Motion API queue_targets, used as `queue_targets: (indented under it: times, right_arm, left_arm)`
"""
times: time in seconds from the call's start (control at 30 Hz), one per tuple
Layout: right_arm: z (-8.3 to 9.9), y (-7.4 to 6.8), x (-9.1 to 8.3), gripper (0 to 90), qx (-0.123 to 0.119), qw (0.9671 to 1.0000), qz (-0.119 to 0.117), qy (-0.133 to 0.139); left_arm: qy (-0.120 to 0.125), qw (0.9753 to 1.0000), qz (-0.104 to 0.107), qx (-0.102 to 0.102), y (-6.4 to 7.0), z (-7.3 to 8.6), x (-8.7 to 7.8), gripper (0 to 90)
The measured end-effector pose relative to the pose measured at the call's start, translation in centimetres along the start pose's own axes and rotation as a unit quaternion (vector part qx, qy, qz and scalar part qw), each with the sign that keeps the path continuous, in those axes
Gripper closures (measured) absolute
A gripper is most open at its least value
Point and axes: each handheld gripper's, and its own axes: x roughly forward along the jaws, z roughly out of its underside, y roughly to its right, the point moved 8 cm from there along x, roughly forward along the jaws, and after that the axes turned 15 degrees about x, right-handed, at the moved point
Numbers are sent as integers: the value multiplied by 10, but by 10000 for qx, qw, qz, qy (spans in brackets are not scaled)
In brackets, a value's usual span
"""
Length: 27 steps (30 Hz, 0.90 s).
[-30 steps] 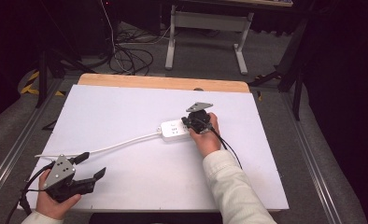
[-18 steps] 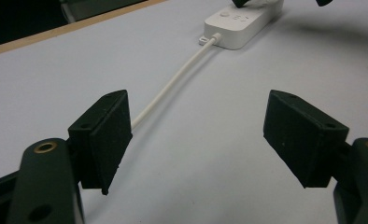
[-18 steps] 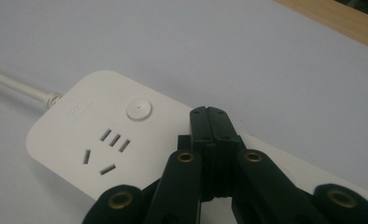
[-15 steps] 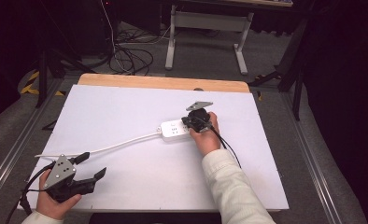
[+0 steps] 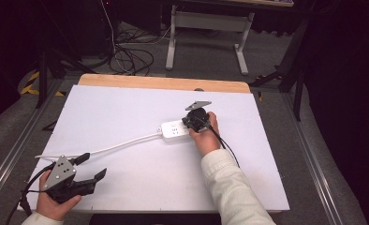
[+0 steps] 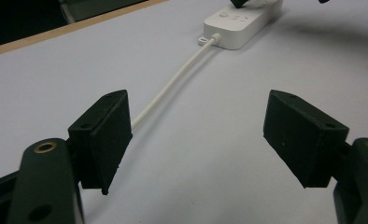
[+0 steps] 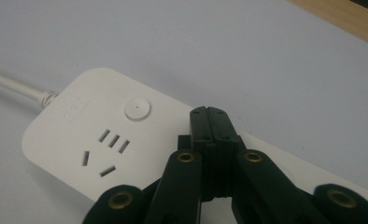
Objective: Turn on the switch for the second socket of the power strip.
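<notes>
A white power strip is lying near the middle of the white tabletop, and its white cord is running off toward the near left corner. The right gripper is hovering over the right end of the power strip, its jaws pressed fully together with nothing between them; in the right gripper view the closed tips are sitting just beside the round button and above the strip's face, though whether they are touching it is hard to tell. The left gripper is resting at the near left edge of the tabletop, its jaws spread wide and holding nothing; the cord is passing just beside its left jaw, as the left gripper view shows. Beyond the far wooden edge, a tangle of dark cables is lying on the floor beside a grey metal stand. Nothing is standing between either gripper and the power strip. Compared with the earlier frames, both grippers and the power strip are staying where they were, with no visible shift.
</notes>
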Motion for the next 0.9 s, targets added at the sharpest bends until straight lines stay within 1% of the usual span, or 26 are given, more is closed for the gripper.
queue_targets:
  times: [0.1,0.2,0.27,0.47,0.6,0.63,0.67,0.7,0.73,0.77,0.8,0.83,0.87,0.9]
  right_arm:
    - [-1,-1,0,900,0,10000,74,-56]
    - [-1,-2,0,900,-75,9997,175,-152]
    - [-2,-2,1,900,-78,9997,199,-154]
    - [-2,-2,1,900,-49,9995,195,-227]
    - [-2,-2,1,900,-16,9996,186,-199]
    - [-2,-2,1,900,-23,9997,193,-177]
    - [-3,-2,0,900,-42,9998,195,-70]
    - [-3,-1,0,900,-96,9997,216,-77]
    - [-4,-1,-1,900,-114,9997,194,-20]
    - [-5,-1,-4,900,-135,9997,209,35]
    - [-6,0,-6,900,-170,9995,224,125]
    - [-8,-1,-10,900,-135,9995,188,229]
    - [-10,-1,-12,900,-124,9995,151,266]
    - [-11,-2,-14,900,-117,9994,109,320]
  left_arm:
    - [-3,10000,4,5,0,0,0,240]
    - [3,10000,6,6,0,0,0,239]
    - [-1,10000,11,20,0,0,0,239]
    - [3,10000,9,1,0,0,0,239]
    - [11,10000,14,-11,0,0,0,239]
    - [11,10000,14,-11,0,0,0,239]
    - [-3,10000,19,11,0,0,0,239]
    - [-3,10000,16,20,0,0,0,239]
    - [-4,10000,15,21,0,0,0,239]
    - [9,10000,21,-38,0,0,0,239]
    - [12,10000,8,-35,0,0,0,239]
    - [-5,10000,13,-20,-1,1,0,239]
    - [-2,10000,17,-20,-1,1,0,239]
    - [-4,10000,28,-59,0,1,1,239]
